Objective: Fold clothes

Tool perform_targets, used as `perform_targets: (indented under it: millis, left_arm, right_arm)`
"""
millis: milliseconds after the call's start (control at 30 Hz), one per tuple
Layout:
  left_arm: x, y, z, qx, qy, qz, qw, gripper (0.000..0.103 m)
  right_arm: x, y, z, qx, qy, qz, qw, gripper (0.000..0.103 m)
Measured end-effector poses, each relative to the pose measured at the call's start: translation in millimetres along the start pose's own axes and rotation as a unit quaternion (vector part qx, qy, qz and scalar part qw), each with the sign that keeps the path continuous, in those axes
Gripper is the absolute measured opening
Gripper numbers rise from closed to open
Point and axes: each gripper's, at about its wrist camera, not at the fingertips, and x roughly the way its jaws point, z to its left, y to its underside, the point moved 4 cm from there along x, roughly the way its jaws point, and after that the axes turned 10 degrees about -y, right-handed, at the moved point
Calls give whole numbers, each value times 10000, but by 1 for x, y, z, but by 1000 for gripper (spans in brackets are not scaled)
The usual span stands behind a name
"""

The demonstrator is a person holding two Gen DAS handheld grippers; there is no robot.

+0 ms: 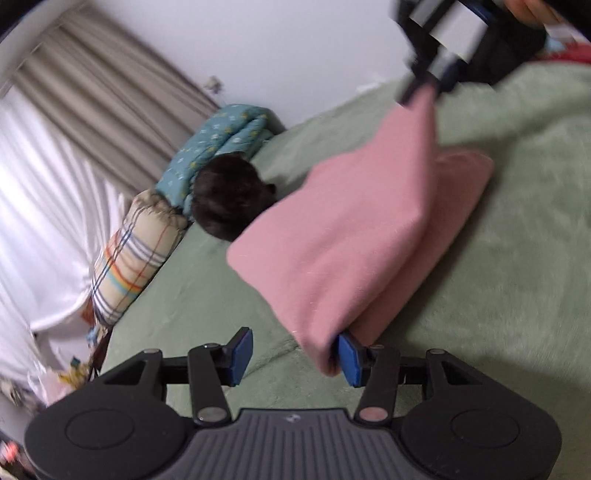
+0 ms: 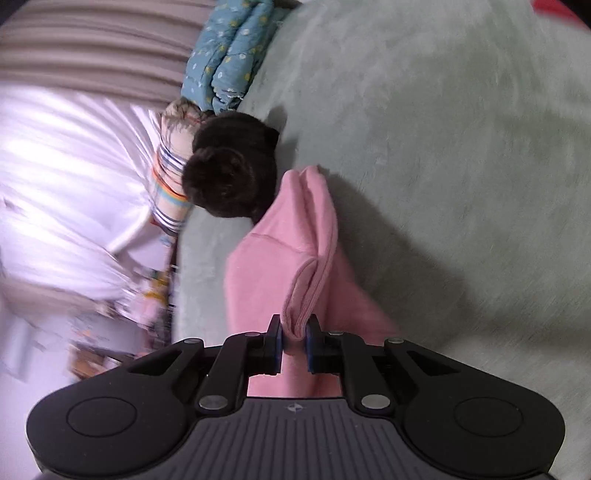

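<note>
A pink garment [image 1: 332,240] lies partly folded on the green bed cover [image 1: 517,258]. One layer of it is lifted up. In the left wrist view my left gripper [image 1: 295,358] stands open; the garment's lower corner hangs against the right pad [image 1: 349,360], while the left pad is bare. At the upper right my right gripper [image 1: 421,88] holds the far corner raised. In the right wrist view the right gripper [image 2: 294,345] is shut on the ribbed hem of the pink garment [image 2: 258,280], which hangs down to the bed cover [image 2: 443,147].
A black fuzzy bundle [image 1: 229,192] sits just beyond the garment. A teal patterned quilt [image 1: 218,140] and a plaid roll [image 1: 136,251] line the bed's far edge, with curtains [image 1: 55,184] behind. A hand [image 1: 528,11] shows at the top right.
</note>
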Motion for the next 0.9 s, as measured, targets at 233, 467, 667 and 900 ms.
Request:
perform_targets:
  millis: [233,467,667,900]
  left_arm:
    - [16,16,44,-1365,-130,526,9892,50]
    - [24,45,30,-1891,317,1163,9745,50]
    - [21,57,33,-1978,506,1287,9704,50]
    - [14,54,29,-2095,633,1433,9652,51]
  right_arm:
    - [2,13,-4,-46,-2,166,9999,9]
    - [5,30,-70,703,246,157,9971,14]
    - [-28,48,-75,1066,-222,-529,9926,48]
    - [8,44,-61,826,592,-721,9922,48]
